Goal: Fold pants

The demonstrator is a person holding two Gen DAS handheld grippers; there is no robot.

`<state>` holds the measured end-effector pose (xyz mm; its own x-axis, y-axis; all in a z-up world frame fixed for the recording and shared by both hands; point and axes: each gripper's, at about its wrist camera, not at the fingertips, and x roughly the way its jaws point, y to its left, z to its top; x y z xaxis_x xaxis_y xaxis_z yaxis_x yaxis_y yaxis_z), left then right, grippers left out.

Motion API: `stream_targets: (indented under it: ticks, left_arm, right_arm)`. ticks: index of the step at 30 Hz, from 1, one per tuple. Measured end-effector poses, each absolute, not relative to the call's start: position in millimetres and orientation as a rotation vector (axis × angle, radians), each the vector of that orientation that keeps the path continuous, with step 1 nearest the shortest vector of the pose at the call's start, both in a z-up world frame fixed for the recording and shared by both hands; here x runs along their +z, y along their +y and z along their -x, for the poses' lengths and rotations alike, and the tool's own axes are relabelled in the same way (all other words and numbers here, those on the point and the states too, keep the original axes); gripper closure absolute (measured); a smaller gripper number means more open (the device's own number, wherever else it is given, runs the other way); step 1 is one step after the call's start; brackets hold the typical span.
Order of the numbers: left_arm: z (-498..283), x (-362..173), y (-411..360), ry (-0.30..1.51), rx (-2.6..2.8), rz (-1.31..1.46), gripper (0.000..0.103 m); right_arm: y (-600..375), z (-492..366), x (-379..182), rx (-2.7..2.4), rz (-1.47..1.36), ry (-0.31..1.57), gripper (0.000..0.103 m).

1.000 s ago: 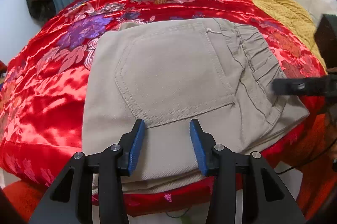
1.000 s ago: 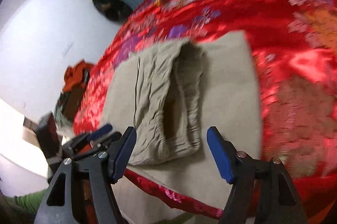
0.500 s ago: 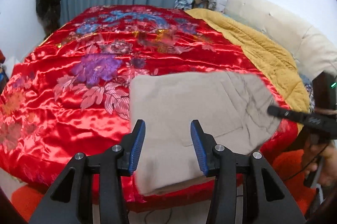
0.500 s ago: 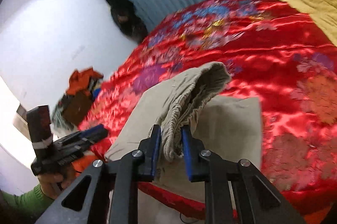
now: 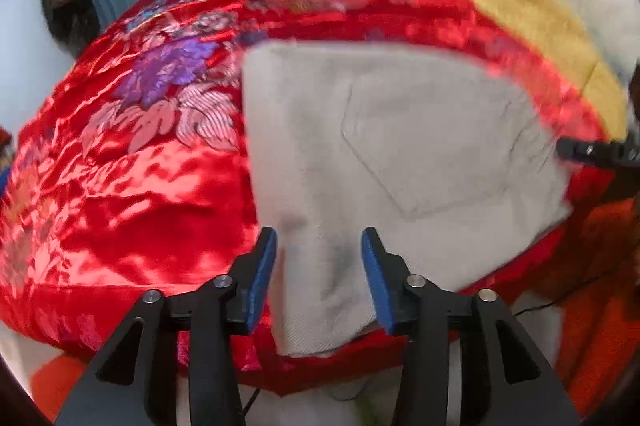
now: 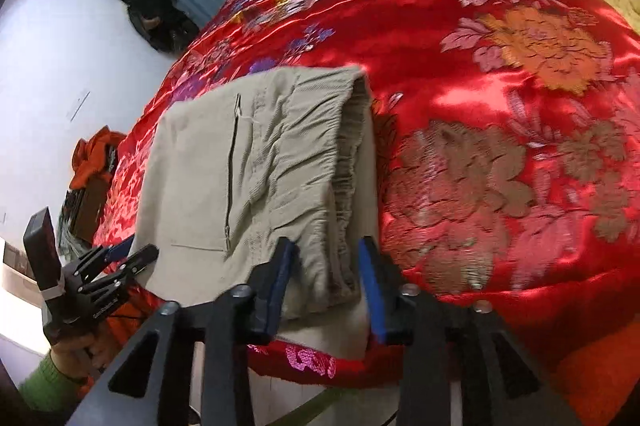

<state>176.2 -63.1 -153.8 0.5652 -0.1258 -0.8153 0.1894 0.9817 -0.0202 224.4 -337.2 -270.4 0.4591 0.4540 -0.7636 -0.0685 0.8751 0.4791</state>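
Bedspread (image 5: 120, 165) left of pants (image 5: 400, 145): free.

One folded beige cotton pair of pants (image 6: 248, 161), one red floral satin bedspread (image 6: 500, 37), one mustard quilted blanket (image 5: 520, 9), two black two-finger grippers (image 5: 318, 278) (image 6: 326, 278).

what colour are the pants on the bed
Beige or khaki pants, lying folded on the red floral bedspread; clearest in the right wrist view.
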Motion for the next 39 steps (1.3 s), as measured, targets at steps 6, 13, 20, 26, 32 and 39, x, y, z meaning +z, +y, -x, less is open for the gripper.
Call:
stream_targets:
  ticks: [6, 13, 20, 26, 32, 39]
  left_arm:
    - [-168, -119, -9, 0.857, -0.185, 0.037, 0.02]
    - [-130, -151, -27, 0.911, -0.288, -0.204, 0.019]
    - [-128, -187, -68, 0.9, -0.198, -0.432, 0.019]
    - [-142, -186, -47, 0.914, -0.045, -0.274, 0.022]
    - [-145, -186, -14, 0.987, -0.04, -0.046, 0.023]
    - [-145, -205, 30, 1.101, -0.104, 0.37, 0.025]
  right_arm:
    - [-331, -228, -208, 0.413, -0.352, 0.886, 0.058]
    - [-295, -257, -280, 0.421, -0.283, 1.047, 0.052]
    - [-295, -253, -285, 0.404, -0.251, 1.001, 0.052]
    - [-305, -252, -292, 0.326, -0.25, 1.026, 0.039]
    - [-323, -253, -303, 0.358, -0.388, 1.051, 0.036]
    - [-319, -253, -304, 0.355, -0.341, 1.056, 0.036]
